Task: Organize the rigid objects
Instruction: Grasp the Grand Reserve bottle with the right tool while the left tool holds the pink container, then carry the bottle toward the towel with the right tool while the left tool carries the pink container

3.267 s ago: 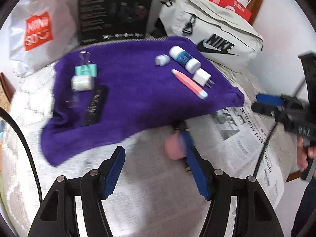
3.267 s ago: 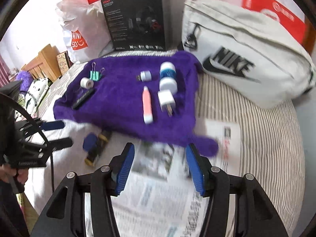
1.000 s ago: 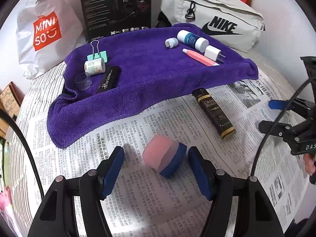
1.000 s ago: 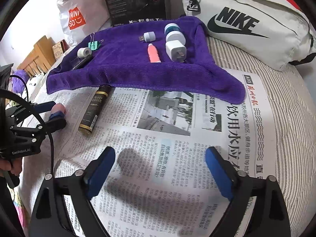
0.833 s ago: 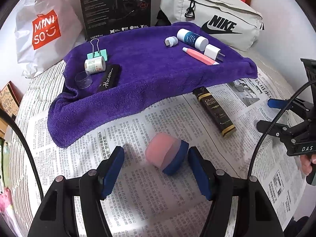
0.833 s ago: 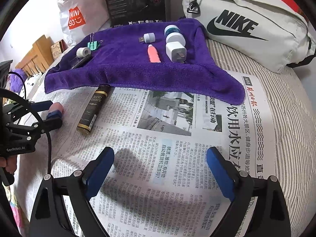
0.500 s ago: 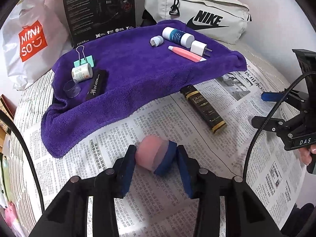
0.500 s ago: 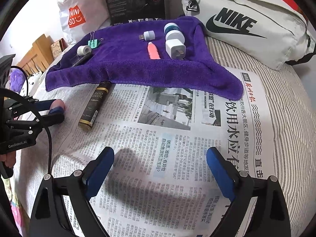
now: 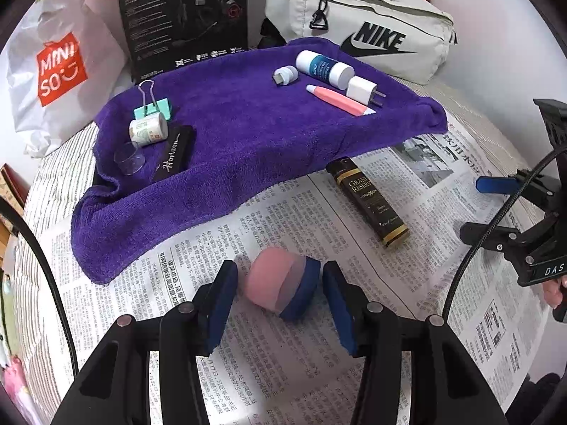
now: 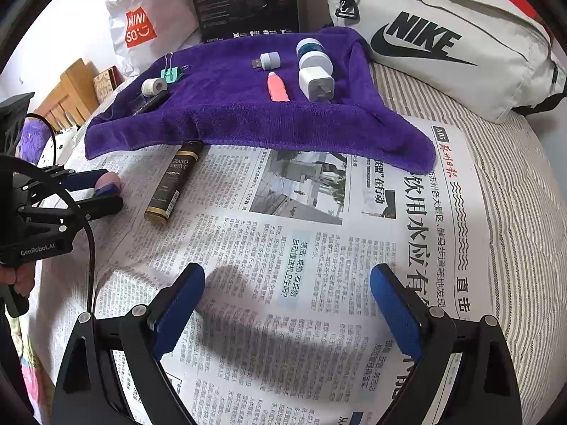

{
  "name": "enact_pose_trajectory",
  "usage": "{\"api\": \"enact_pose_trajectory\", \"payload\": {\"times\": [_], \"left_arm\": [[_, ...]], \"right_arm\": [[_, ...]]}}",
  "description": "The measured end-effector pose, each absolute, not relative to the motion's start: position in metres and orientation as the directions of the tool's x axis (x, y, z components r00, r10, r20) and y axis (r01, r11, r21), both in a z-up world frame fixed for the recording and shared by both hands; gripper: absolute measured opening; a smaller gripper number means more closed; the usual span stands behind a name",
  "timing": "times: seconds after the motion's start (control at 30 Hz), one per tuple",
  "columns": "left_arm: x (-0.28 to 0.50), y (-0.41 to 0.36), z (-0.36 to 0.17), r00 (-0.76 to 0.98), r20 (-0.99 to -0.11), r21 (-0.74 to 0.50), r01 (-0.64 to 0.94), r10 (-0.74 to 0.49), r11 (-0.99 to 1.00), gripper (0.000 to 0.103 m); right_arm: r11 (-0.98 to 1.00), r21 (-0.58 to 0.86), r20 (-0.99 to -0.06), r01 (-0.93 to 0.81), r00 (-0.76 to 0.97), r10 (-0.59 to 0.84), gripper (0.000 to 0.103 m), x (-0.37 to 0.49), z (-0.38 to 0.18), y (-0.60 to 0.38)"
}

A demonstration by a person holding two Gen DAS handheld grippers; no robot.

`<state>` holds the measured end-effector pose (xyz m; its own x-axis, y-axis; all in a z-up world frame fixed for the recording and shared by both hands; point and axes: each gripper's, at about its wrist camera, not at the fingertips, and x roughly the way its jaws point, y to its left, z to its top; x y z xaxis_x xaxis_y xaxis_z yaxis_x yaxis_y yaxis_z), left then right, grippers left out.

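A pink-and-blue round piece (image 9: 280,288) lies on the newspaper (image 9: 301,219) between the jaws of my left gripper (image 9: 280,294). The jaws are opening, with a small gap on each side of it. A dark gold-banded bottle (image 9: 368,202) lies to its right, just off the purple towel (image 9: 230,141). On the towel are a green binder clip (image 9: 154,106), a small roll (image 9: 149,129), a black bar (image 9: 173,157), a blue-white bottle (image 9: 324,67), a pink tube (image 9: 340,101) and a white charger (image 9: 363,90). My right gripper (image 10: 287,304) stands open over bare newspaper.
A pale Nike bag (image 9: 372,28), a black box (image 9: 184,17) and a white Miniso bag (image 9: 60,67) line the back edge behind the towel. The newspaper covers a striped bedsheet (image 10: 514,184). A hand holds the left gripper (image 10: 106,191) at the left edge.
The left jaws closed in on the pink-and-blue piece and have since widened a little, leaving it lying between them. The right gripper has stayed where it was.
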<state>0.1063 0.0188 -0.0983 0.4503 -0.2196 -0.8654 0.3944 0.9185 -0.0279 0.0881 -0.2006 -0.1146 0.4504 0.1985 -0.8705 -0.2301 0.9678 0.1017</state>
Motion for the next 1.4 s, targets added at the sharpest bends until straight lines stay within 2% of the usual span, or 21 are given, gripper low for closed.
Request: {"api": "enact_pose_trajectory", "payload": {"times": [0.07, 0.23, 0.4, 0.57, 0.83, 0.97, 1.07, 1.17, 1.23, 1.27, 1.3, 1.4], "left_arm": [[0.105, 0.017, -0.098, 0.447, -0.866, -0.03, 0.403, -0.226, 0.915, 0.039], [0.099, 0.02, -0.096, 0.454, -0.866, -0.024, 0.379, -0.209, 0.925, 0.039], [0.093, 0.039, -0.095, 0.46, -0.87, -0.032, 0.306, -0.178, 0.951, 0.039], [0.088, 0.062, -0.095, 0.463, -0.878, -0.01, 0.235, -0.121, 0.972, 0.039], [0.08, 0.086, -0.096, 0.463, -0.876, -0.053, 0.187, -0.135, 0.981, 0.039], [0.078, 0.089, -0.096, 0.466, -0.872, -0.07, 0.182, -0.149, 0.981, 0.039], [0.076, 0.089, -0.095, 0.465, -0.872, -0.077, 0.174, -0.151, 0.982, 0.039], [0.075, 0.09, -0.095, 0.47, -0.869, -0.086, 0.168, -0.157, 0.982, 0.039], [0.073, 0.09, -0.095, 0.472, -0.868, -0.085, 0.168, -0.156, 0.982, 0.039], [0.072, 0.09, -0.095, 0.473, -0.867, -0.084, 0.169, -0.155, 0.982, 0.039], [0.072, 0.09, -0.094, 0.475, -0.866, -0.084, 0.168, -0.155, 0.982, 0.039], [0.071, 0.089, -0.094, 0.475, -0.866, -0.08, 0.173, -0.154, 0.982, 0.039]], "right_arm": [[0.969, 0.099, -0.872, -0.227, 0.45, 0.195, 0.094, 0.088, -0.114, -0.2], [0.97, 0.121, -0.878, -0.212, 0.434, 0.204, 0.094, 0.09, -0.111, -0.201], [0.955, 0.196, -0.869, -0.225, 0.411, 0.275, 0.094, 0.098, -0.103, -0.192], [0.945, 0.186, -0.861, -0.269, 0.419, 0.289, 0.093, 0.113, -0.096, -0.164], [0.933, 0.17, -0.871, -0.316, 0.395, 0.292, 0.076, 0.137, -0.108, -0.118], [0.935, 0.094, -0.87, -0.341, 0.428, 0.244, 0.075, 0.138, -0.111, -0.103], [0.919, 0.011, -0.863, -0.395, 0.46, 0.208, 0.064, 0.135, -0.113, -0.09], [0.907, 0.005, -0.862, -0.42, 0.459, 0.217, 0.05, 0.133, -0.11, -0.092], [0.907, 0.006, -0.869, -0.422, 0.446, 0.213, 0.032, 0.133, -0.108, -0.097], [0.909, 0.001, -0.874, -0.417, 0.441, 0.204, 0.027, 0.132, -0.107, -0.101], [0.911, -0.004, -0.879, -0.412, 0.436, 0.193, 0.023, 0.131, -0.107, -0.105], [0.913, 0.003, -0.885, -0.409, 0.424, 0.193, 0.024, 0.129, -0.108, -0.117]]}}
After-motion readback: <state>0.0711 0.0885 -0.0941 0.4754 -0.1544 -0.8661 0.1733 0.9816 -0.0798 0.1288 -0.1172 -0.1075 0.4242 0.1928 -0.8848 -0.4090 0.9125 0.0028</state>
